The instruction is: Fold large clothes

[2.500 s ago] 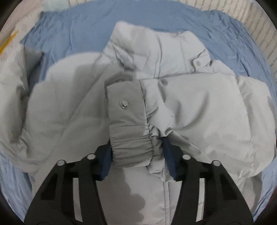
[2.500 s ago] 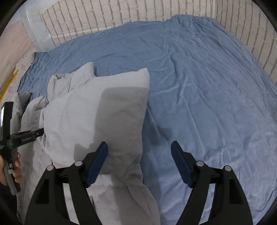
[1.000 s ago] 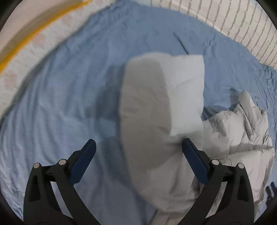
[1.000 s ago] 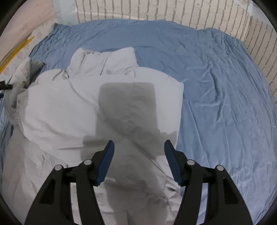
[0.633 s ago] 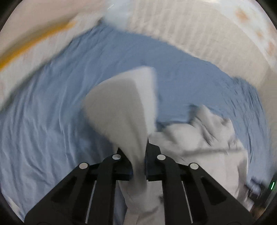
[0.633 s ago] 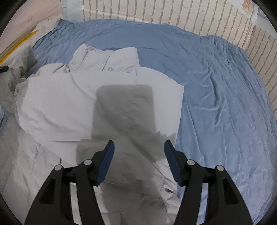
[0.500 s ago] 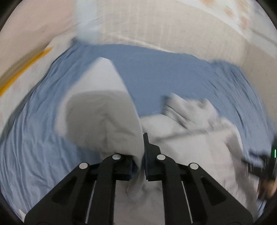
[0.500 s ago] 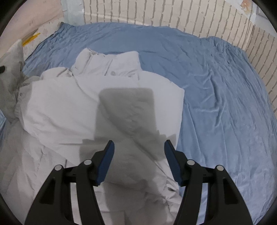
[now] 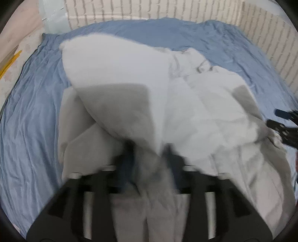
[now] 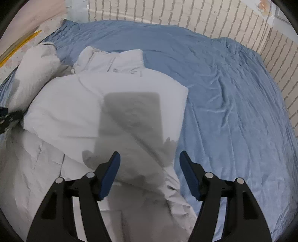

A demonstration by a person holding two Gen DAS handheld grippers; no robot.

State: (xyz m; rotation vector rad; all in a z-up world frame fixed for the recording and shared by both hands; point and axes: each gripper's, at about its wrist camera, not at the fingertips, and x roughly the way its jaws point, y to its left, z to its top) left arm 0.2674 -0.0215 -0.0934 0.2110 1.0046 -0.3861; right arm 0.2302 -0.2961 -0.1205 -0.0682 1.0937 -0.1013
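Grey padded jacket (image 10: 104, 111) is spread on the blue sheet (image 10: 232, 96) of a bed, towards the sheet's left side in the right wrist view, w/ its collar (image 10: 109, 61) pointed at the brick-pattern wall (image 10: 167, 11). One sleeve (image 10: 137, 115) is seen folded across the body, its end lying just ahead of the right gripper (image 10: 149, 167).

Right gripper is held above that folded sleeve, pointed steeply down; its jaws are opening, blue pads (image 10: 109, 176) set well apart, w/ grey fabric seen below the gap but not pressed by either pad.

Left gripper (image 9: 149, 160) is badly blurred in its own view. Its jaws are opening too, and a grey strip of the other sleeve (image 9: 119, 78) is seen running between the fingers (image 9: 126, 158); whether the pads are touching it can't be told (too much smear). That sleeve is raised and billowed over the jacket's left part.

Tip of the left gripper is also visible at the left edge of the right wrist view, beside the bunched sleeve. Yellow strips (image 10: 18, 46) are visible on the floor beyond the bed corner.
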